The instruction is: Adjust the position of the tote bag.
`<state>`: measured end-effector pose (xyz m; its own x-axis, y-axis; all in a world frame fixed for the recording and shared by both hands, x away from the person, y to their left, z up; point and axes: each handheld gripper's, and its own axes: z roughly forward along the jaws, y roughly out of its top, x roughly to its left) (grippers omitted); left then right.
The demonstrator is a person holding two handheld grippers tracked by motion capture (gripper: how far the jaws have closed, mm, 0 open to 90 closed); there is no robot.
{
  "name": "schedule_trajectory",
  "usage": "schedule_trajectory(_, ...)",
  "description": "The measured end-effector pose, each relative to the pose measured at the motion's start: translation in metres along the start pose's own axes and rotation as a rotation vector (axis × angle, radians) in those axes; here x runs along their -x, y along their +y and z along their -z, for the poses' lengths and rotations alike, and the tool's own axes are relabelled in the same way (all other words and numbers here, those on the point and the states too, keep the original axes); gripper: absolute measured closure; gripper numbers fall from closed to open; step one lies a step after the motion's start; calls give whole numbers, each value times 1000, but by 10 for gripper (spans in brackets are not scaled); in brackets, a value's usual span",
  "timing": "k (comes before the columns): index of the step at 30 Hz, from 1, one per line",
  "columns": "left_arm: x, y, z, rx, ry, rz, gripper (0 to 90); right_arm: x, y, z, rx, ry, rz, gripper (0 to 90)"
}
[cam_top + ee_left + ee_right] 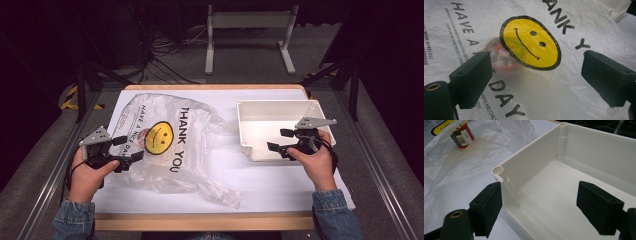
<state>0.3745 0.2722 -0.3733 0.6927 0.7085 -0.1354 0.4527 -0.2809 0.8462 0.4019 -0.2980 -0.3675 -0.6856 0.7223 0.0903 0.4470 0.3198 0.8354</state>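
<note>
A clear plastic bag (170, 145) printed with a yellow smiley and "THANK YOU" lies crumpled on the left of the table. Inside it sits a small red item (499, 58), blurred through the film; the right gripper view shows it as a red container with a barcode label (462, 136). My left gripper (131, 148) hovers open over the bag's left side, the smiley between its jaws (536, 77). A white bin (275, 103) stands empty at the right. My right gripper (279, 140) is open at the bin's near left corner, one jaw outside the wall, one over the inside (539, 207).
White paper (280, 185) covers the wooden table, bare in front of the bin. The bag's loose handles (220, 192) trail toward the front edge. Beyond the table are a white frame's legs (247, 30) and cables on the floor.
</note>
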Motion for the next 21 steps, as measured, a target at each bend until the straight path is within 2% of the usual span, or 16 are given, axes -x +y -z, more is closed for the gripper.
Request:
schedule_trajectory(3, 0, 0, 0, -4, -3, 17, 116, -2, 1, 2, 8, -1, -1, 210)
schedule_trajectory(6, 1, 2, 0, 2, -1, 10, 116, -3, 1, 3, 16, 2, -3, 209)
schedule_trajectory(7, 3, 4, 1, 2, -8, -8, 115, -3, 1, 3, 16, 3, -5, 208)
schedule_trajectory(14, 17, 12, 1, -16, -23, -63, 106, -2, -1, 2, 4, 5, -16, 198)
schedule_trajectory(17, 24, 15, 1, -26, -37, -72, 104, -2, -1, 3, 7, 5, -26, 195)
schedule_trajectory(18, 26, 16, 1, -33, -40, -88, 102, -2, -1, 3, 7, 5, -27, 194)
schedule_trajectory(21, 29, 17, 1, -37, -46, -90, 102, -2, -1, 3, 6, 6, -27, 193)
